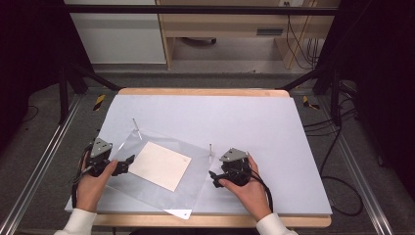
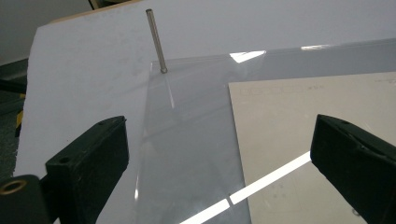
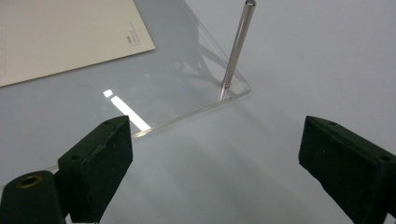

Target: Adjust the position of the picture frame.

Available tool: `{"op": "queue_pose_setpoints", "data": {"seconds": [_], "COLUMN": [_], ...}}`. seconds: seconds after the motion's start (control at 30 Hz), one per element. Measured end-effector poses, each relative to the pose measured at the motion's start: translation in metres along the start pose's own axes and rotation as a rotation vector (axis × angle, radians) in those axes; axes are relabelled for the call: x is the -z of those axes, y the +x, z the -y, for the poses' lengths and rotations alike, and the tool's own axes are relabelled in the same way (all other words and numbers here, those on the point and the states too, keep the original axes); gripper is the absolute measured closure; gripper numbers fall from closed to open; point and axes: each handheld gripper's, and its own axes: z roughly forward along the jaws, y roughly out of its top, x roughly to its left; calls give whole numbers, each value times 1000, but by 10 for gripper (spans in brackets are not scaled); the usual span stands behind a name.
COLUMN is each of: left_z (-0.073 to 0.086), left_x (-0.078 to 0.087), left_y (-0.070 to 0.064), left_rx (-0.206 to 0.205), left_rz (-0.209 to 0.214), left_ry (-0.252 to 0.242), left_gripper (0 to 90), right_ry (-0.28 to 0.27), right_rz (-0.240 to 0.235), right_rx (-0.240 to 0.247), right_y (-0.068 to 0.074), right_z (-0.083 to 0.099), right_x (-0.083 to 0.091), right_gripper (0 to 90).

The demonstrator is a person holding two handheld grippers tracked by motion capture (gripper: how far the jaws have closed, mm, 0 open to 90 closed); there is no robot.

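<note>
A clear acrylic sheet (image 1: 195, 169) lies on the white mat with a cream card (image 1: 159, 165) resting on it. Thin metal pins stand at two of its corners: one at the far left (image 1: 136, 125), one at the right (image 1: 210, 149). My left gripper (image 1: 128, 164) stands open at the sheet's left edge, jaws spread over the sheet (image 2: 187, 158) and the card (image 2: 299, 121), the far pin (image 2: 155, 39) ahead. My right gripper (image 1: 213, 178) stands open just off the sheet's right edge (image 3: 187, 93), below its pin (image 3: 237, 44); the card's corner (image 3: 70, 32) lies beyond.
The white mat (image 1: 235, 120) covers a wooden table (image 1: 203, 91). Metal frame rails run along both sides, and cables (image 1: 337, 147) trail on the floor to the right. A wooden desk (image 1: 230, 27) stands beyond the table.
</note>
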Motion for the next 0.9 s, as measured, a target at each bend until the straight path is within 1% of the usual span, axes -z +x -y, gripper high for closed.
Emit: {"op": "queue_pose_setpoints", "data": {"seconds": [0.07,0.13,0.17,0.3,0.37,0.4,0.6,0.63,0.67,0.73,0.8,0.83,0.9], "left_z": [1,0,0,-3,-3,-3,-4,-4,-4,-4,-5,-5,-6], "left_x": [-1,-2,-2,-3,-3,-3,-4,-4,-4,-4,-4,-3,-3], "left_y": [-1,-2,-3,-7,-8,-10,-14,-14,-14,-17,-18,-19,-19], "left_rx": [1,-4,-13,-22,-26,-24,-34,-36,-36,-41,-41,-45,-48], "left_rz": [13,19,22,30,30,27,25,26,26,29,31,32,32], "left_ry": [3,5,8,5,5,-2,-15,-12,-12,-12,-10,-10,-8], "left_gripper": [46,47,51,51,51,51,51,51,51,51,51,51,51], "right_ry": [-1,-2,-4,-9,-22,-25,-28,-31,-33,-23,-22,-14,-11], "right_rz": [8,13,16,21,26,24,26,30,31,26,34,50,50], "right_rx": [7,24,26,35,39,36,63,62,66,57,50,25,21], "right_y": [2,3,3,3,3,3,5,5,4,3,3,2,2], "right_z": [0,0,0,1,0,0,-3,-3,-3,-4,-4,-7,-8], "right_x": [0,0,0,1,2,3,6,7,7,8,8,7,6], "right_gripper": [119,145,150,205,222,224,239,250,280,301,316,350,364]}}
